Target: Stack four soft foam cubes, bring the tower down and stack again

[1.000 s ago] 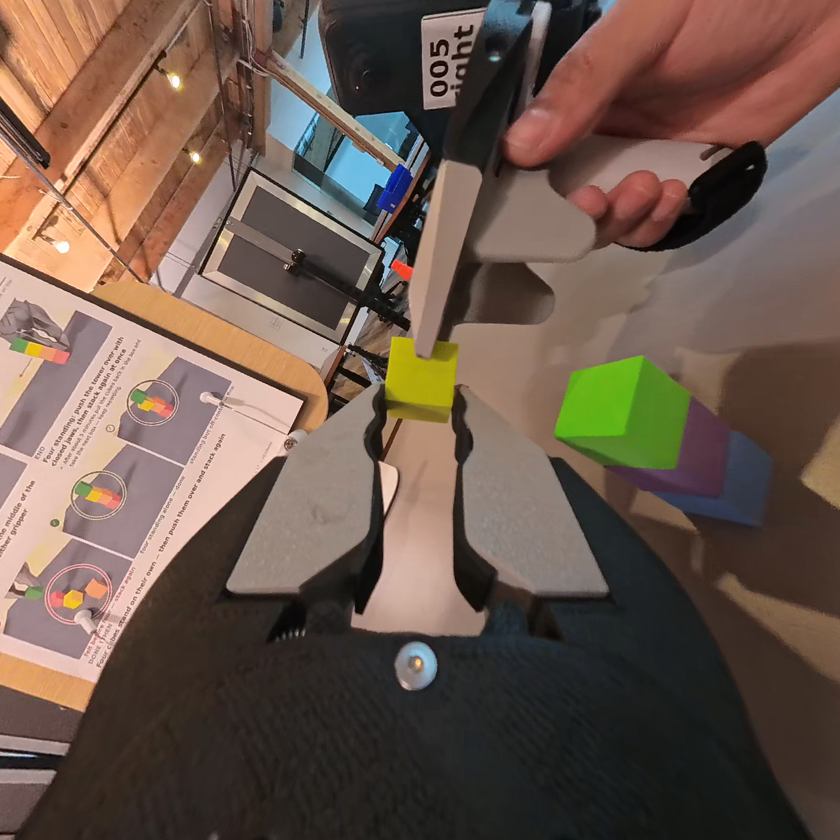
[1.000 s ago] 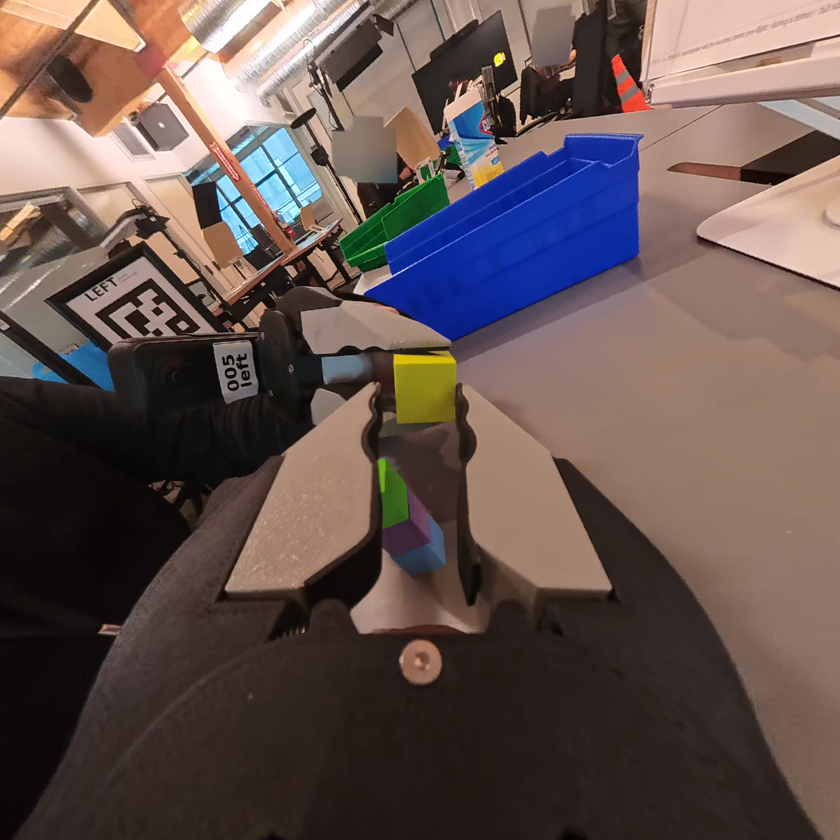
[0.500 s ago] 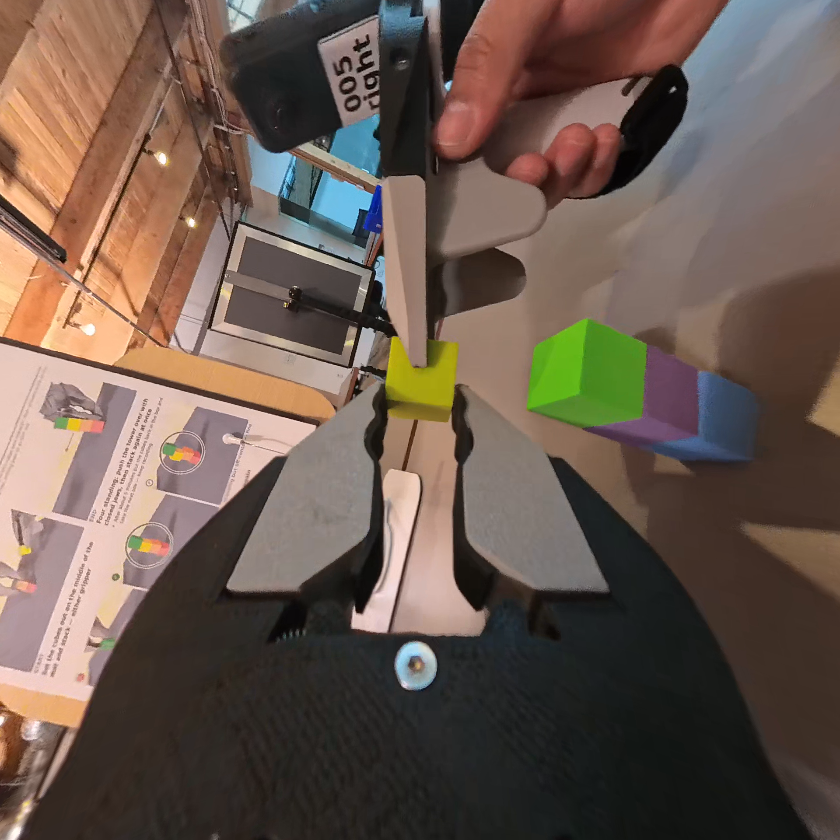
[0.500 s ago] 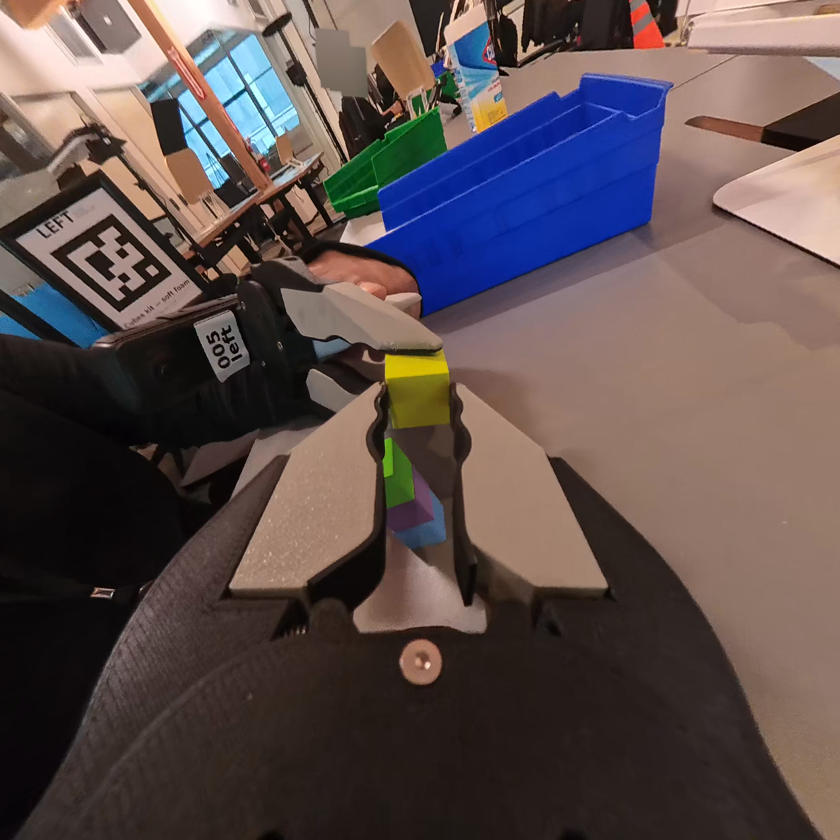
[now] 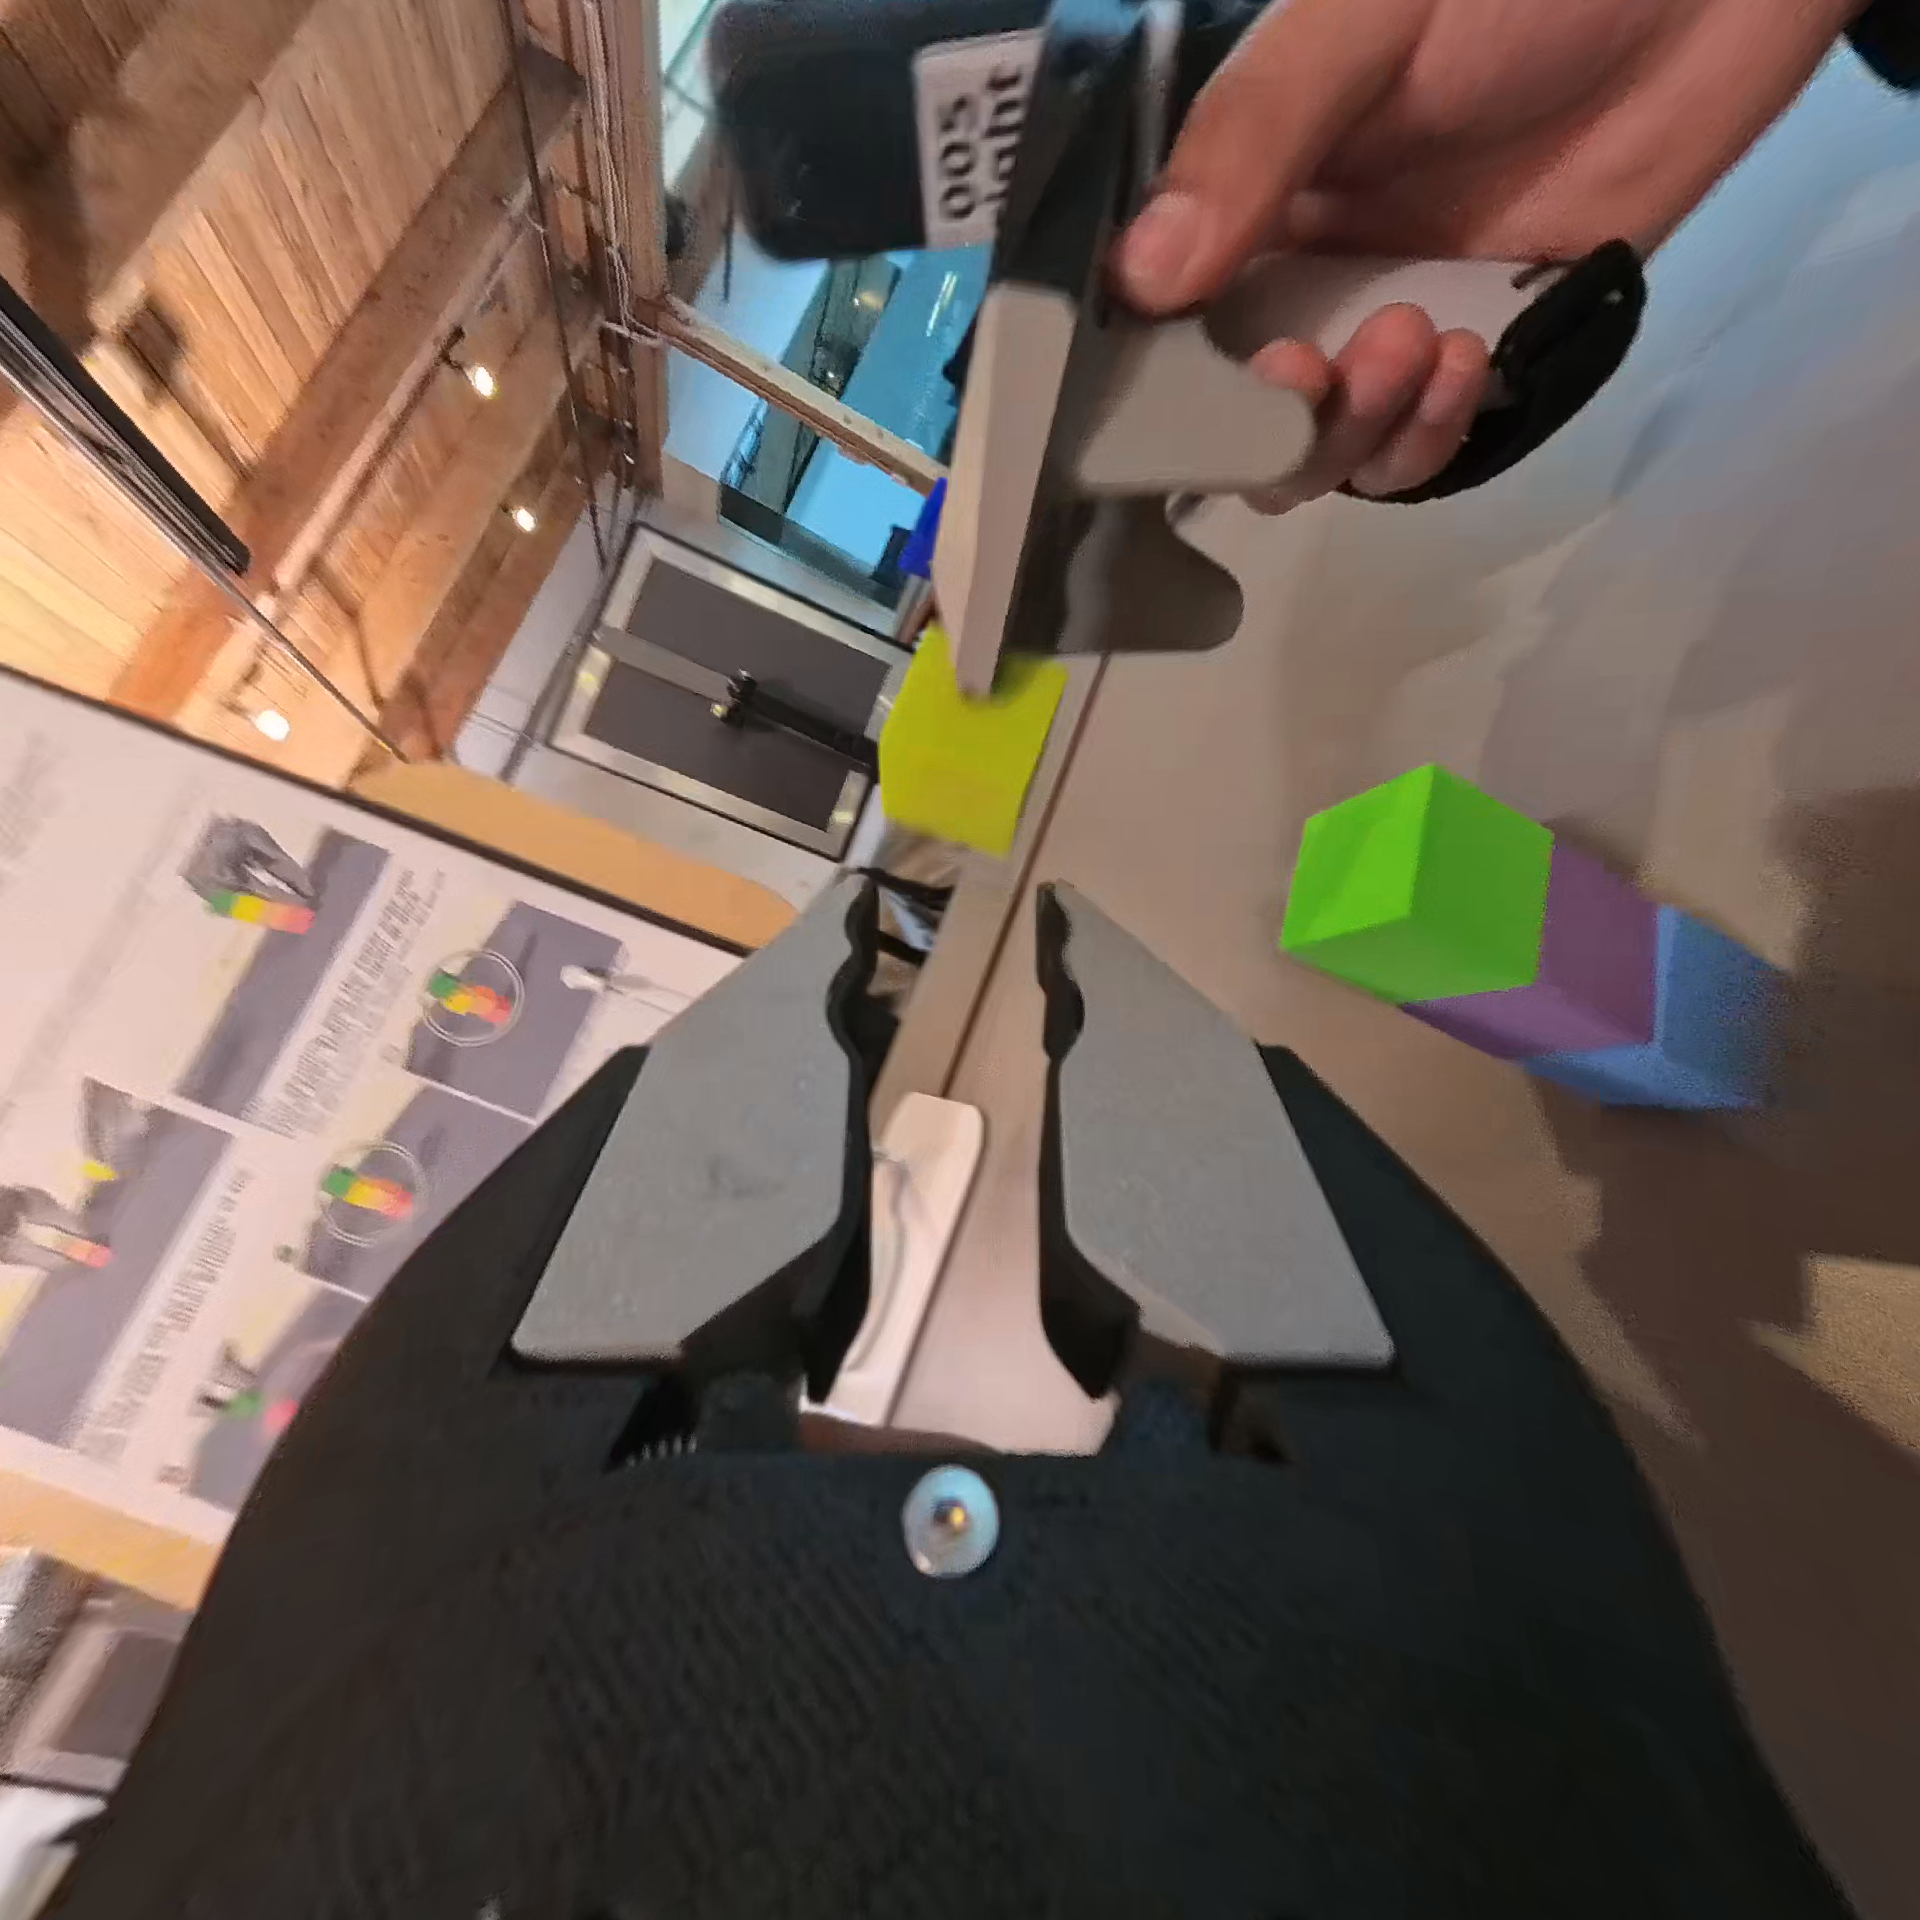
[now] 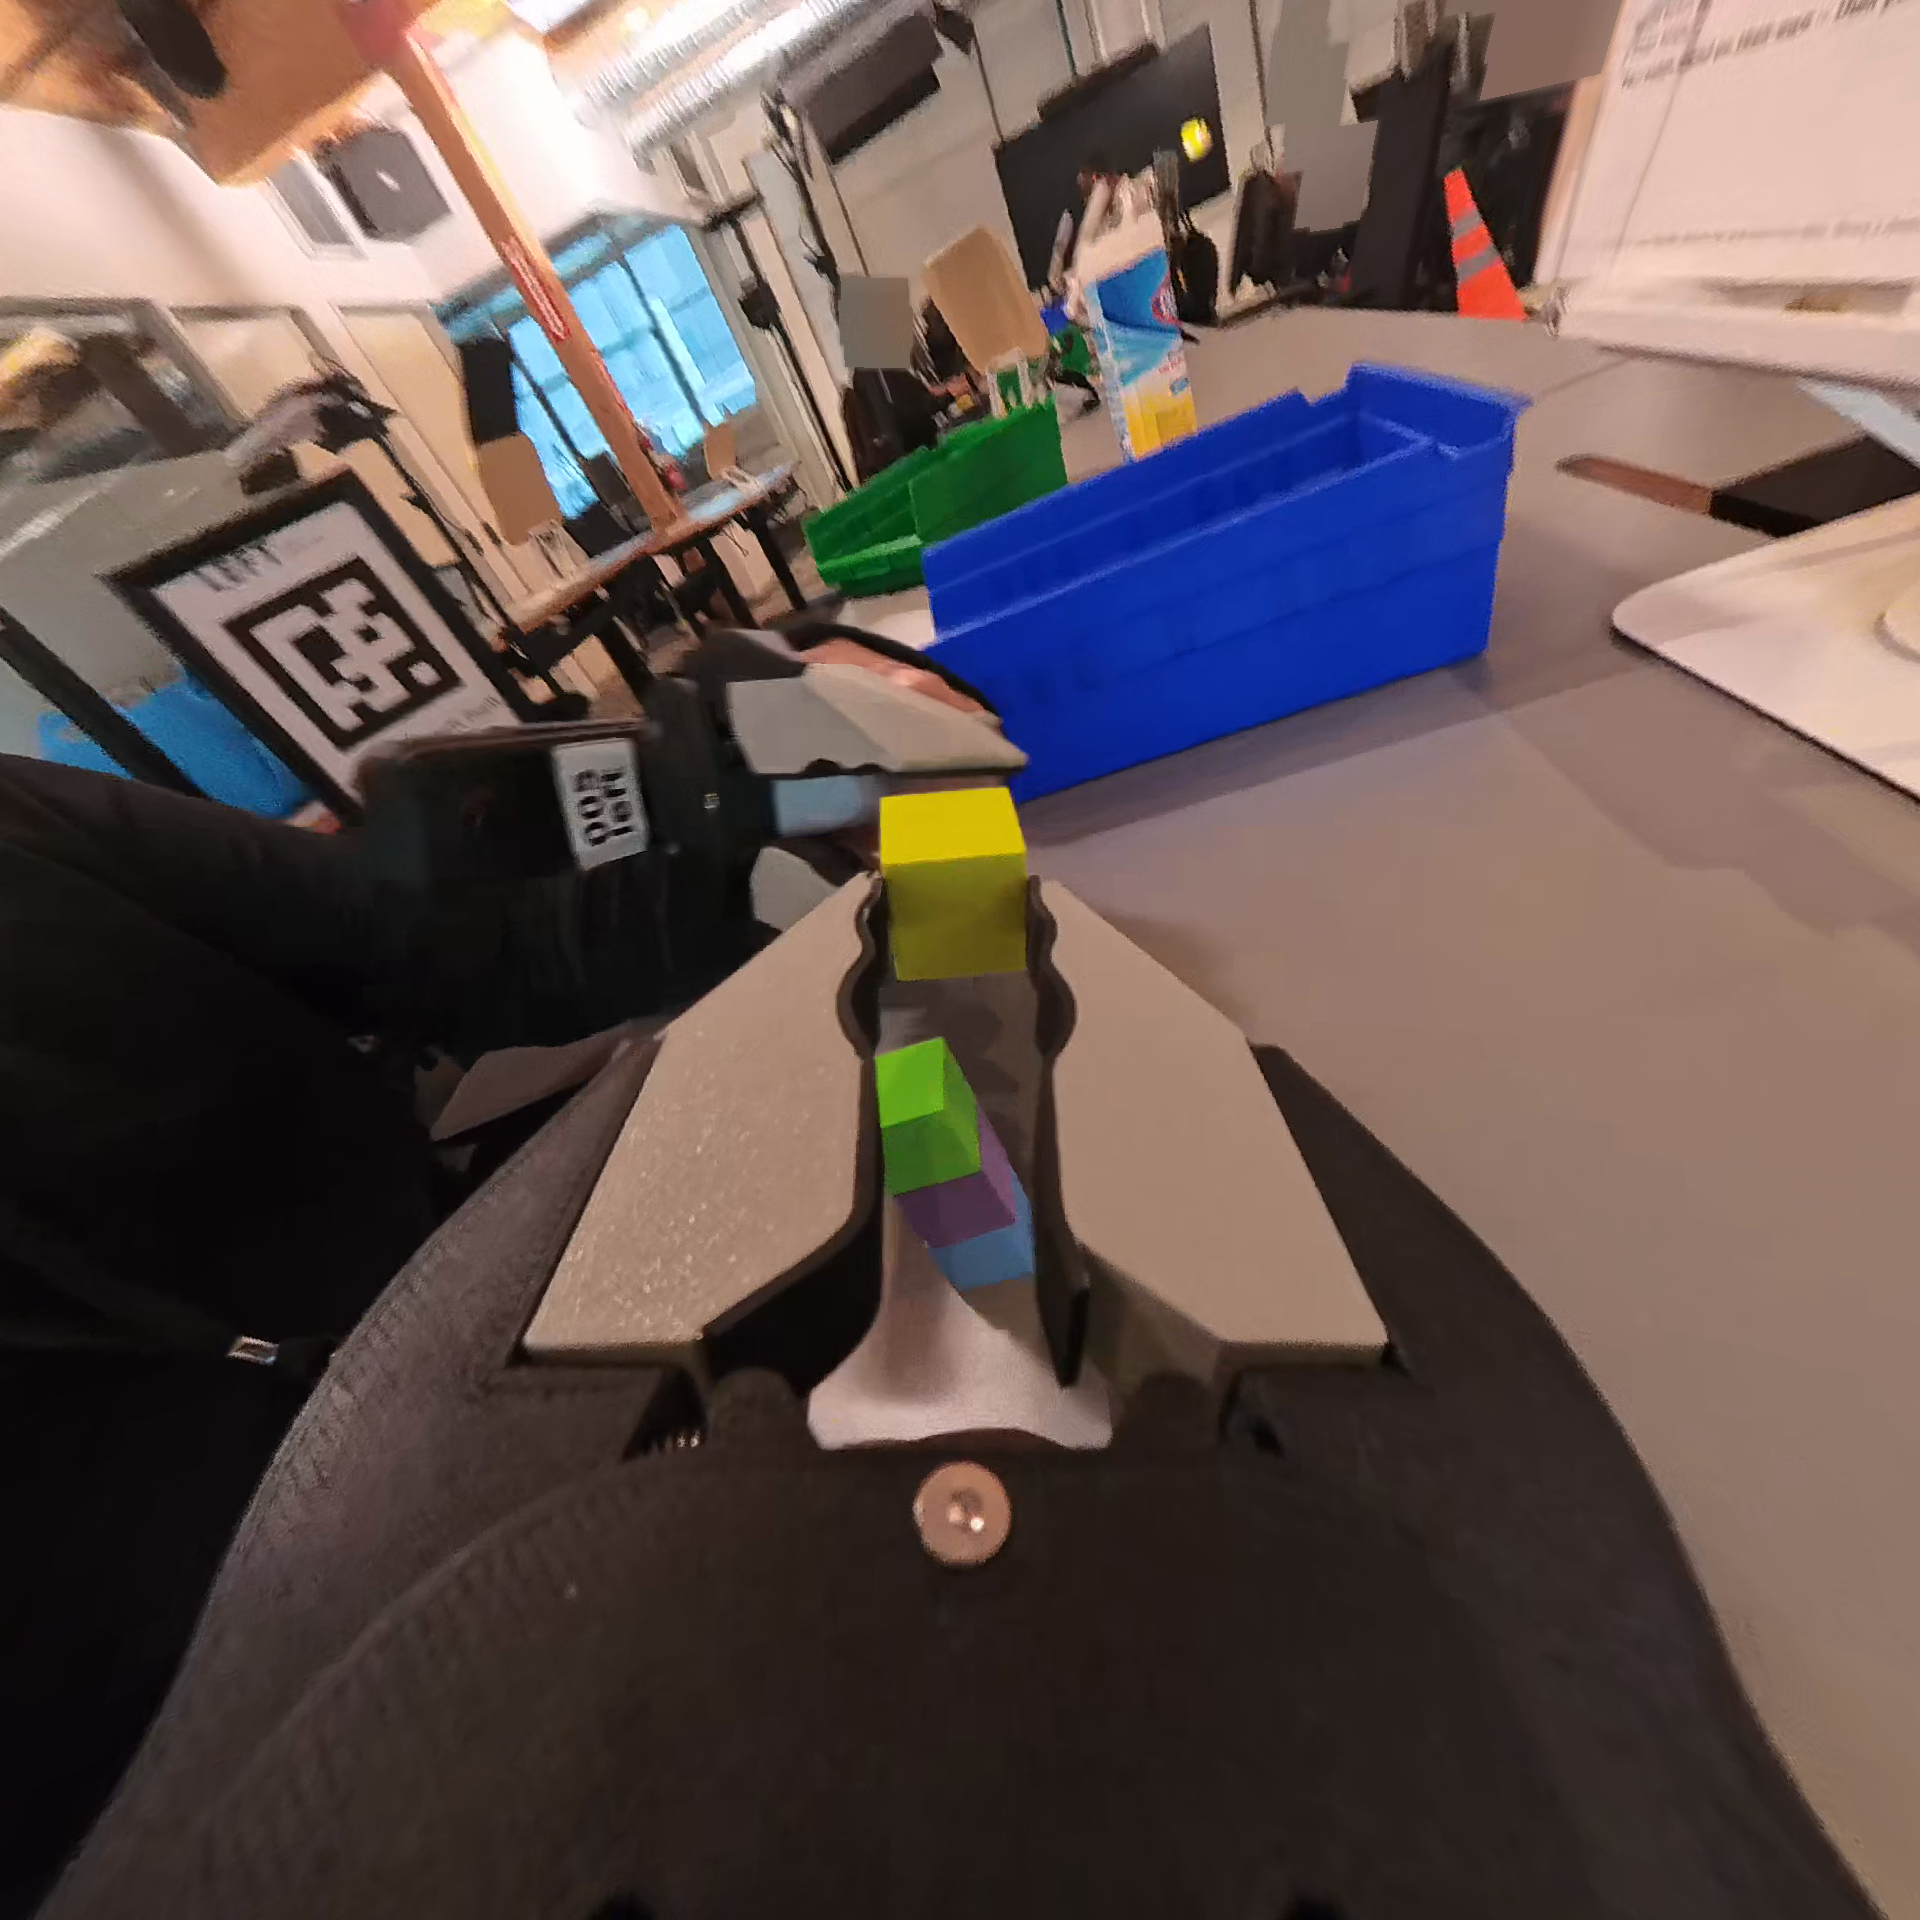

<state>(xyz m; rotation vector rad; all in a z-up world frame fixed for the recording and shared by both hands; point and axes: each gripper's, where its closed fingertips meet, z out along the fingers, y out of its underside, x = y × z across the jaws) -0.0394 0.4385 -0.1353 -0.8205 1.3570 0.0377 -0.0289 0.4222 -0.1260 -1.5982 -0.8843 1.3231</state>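
Note:
A yellow foam cube (image 6: 954, 894) sits between the fingertips of my right gripper (image 6: 954, 899), which is shut on it and holds it in the air above the grey table (image 6: 1507, 1091). Below it a tower stands on the table: green cube (image 6: 923, 1112) on purple cube (image 6: 966, 1205) on blue cube (image 6: 992, 1259). In the left wrist view the yellow cube (image 5: 961, 764) hangs from the right gripper (image 5: 982, 681), just beyond my left gripper (image 5: 956, 914). The left gripper is open, empty and apart from the cube. The tower (image 5: 1418, 883) is to its right.
A blue bin (image 6: 1226, 603) and a green bin (image 6: 935, 499) stand at the back of the table. A white flat pad (image 6: 1787, 634) lies at the right. A framed instruction sheet (image 5: 260, 1039) and a framed marker sign (image 6: 343, 644) are on the left. The grippers are tip to tip, or close to it.
My left gripper has let go of the yellow cube and drawn back from it. The right gripper keeps hold of the cube, which is now over the tower.

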